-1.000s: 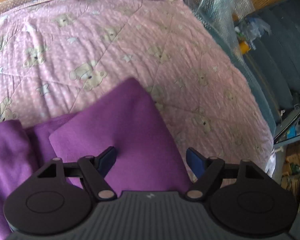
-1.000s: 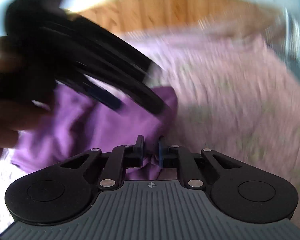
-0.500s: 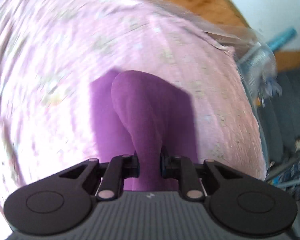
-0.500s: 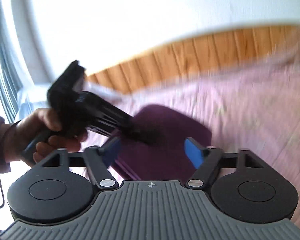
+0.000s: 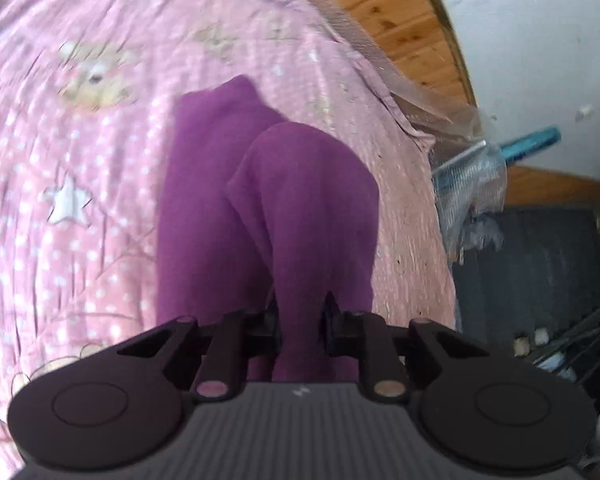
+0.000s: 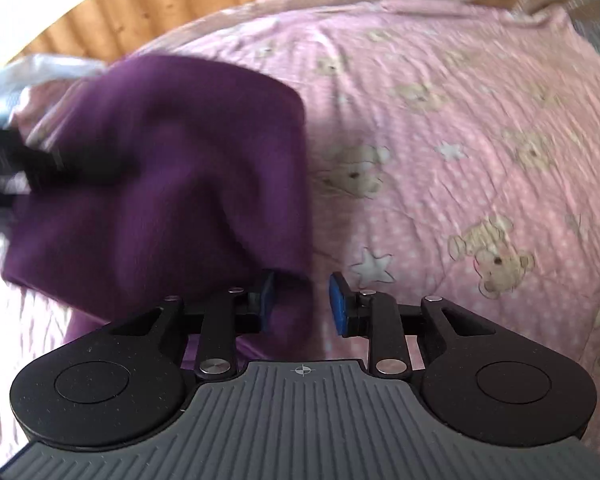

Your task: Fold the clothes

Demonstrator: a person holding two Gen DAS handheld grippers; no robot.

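Left gripper (image 5: 299, 320) is clamped on a bunched fold of the purple garment (image 5: 284, 208); 1 s ago its jaws were wide apart over the flat cloth, by 0.5 s ago they had closed on it, and that hold is unchanged now. The garment hangs and trails forward from the left gripper, its far end lying on the pink bear-print quilt (image 5: 80, 184), so the piece looks partly lifted, not fully airborne. Right gripper (image 6: 299, 304) went the other way: pinched on purple cloth 1 s ago, wide apart 0.5 s ago, now narrowed to a moderate gap with the garment's lower right corner (image 6: 292, 308) sitting between the blue pads (image 6: 337, 305). There's visible daylight beside the right-hand pad, so I read it as not yet gripping, likely mid-close for a regrip. In the right wrist view the left gripper (image 6: 16, 168) shows as a dark blur at the garment's left edge, well apart from the right gripper, with the cloth (image 6: 168, 168) spanning between them. Meaning for the task: 1 hand handed off, the other took over, and a 2-point hold seems to be getting set up for the next fold. Wooden headboard panelling (image 6: 148, 12) is beyond the garment; crinkled clear plastic (image 5: 472, 176) sits off the quilt's far right edge. Both views are motion-blurred, so fold count can't be told.
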